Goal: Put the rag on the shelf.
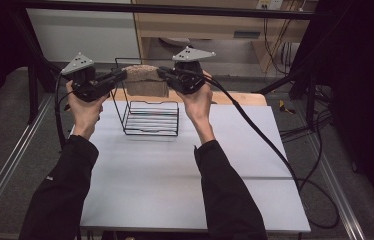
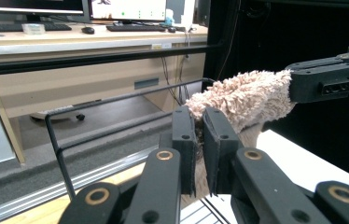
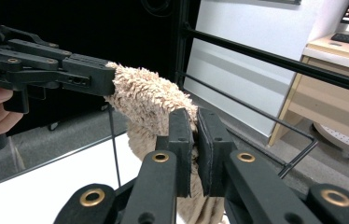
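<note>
White table [image 1: 175,175] spread out below, wooden strip along its far edge, and near that far edge stands the black wire rack [image 1: 150,117], open frame, slatted bottom shelf, tall back rail rising behind. Above the rack, up in the air, hangs the beige fluffy towel [image 1: 146,80], stretched between the two grippers and drooping down in the middle just over the rack's top. The left gripper [image 1: 120,76] has one end of it: in the left gripper view its jaws are pinched tight on the shaggy cloth [image 2: 242,100], with only a thin sliver of fabric between the pads. The right gripper [image 1: 162,73] has the other end, and the right gripper view tells the same story, jaws clamped on the towel's edge [image 3: 149,100], cloth trailing down below them. Both hands are raised, dark sleeves coming in from the bottom, grey three-cornered plates on top of each gripper, and a black cable [image 1: 260,135] trailing off the right one across the table.
</note>
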The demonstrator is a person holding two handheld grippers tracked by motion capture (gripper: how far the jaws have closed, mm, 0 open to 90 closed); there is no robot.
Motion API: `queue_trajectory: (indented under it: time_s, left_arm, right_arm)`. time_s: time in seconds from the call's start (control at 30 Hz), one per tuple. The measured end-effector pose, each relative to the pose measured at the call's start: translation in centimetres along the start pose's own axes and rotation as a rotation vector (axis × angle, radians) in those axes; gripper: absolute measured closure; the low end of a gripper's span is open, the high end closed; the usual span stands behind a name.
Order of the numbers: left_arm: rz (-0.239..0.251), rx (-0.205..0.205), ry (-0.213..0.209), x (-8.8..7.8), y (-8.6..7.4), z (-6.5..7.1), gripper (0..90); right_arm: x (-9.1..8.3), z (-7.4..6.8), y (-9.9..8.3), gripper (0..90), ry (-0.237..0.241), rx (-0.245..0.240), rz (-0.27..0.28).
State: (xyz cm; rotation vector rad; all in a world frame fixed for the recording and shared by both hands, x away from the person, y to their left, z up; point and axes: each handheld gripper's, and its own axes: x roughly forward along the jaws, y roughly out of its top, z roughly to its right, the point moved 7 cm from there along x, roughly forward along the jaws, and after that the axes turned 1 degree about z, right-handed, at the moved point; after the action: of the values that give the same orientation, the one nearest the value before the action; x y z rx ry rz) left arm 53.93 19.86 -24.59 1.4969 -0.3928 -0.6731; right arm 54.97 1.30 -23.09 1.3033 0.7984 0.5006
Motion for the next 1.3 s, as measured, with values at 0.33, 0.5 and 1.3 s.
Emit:
queue_trajectory:
  time_s: [0.33,0.5,1.3]
  left_arm:
    - [-0.039,0.002,-0.011,-0.3,-1.0,0.4,80.6]
    - [-0.058,-0.005,-0.006,-0.6,-1.0,0.4,77.1]
    - [-0.148,-0.056,-0.054,0.1,-0.4,1.7,86.7]
  right_arm:
    - [-0.2,-0.9,-1.5,84.6,0.027,-0.030,-0.027]
    - [-0.1,-1.1,-1.9,84.7,0.024,-0.047,-0.041]
    - [-0.3,-1.2,-2.8,80.1,0.041,-0.060,-0.066]
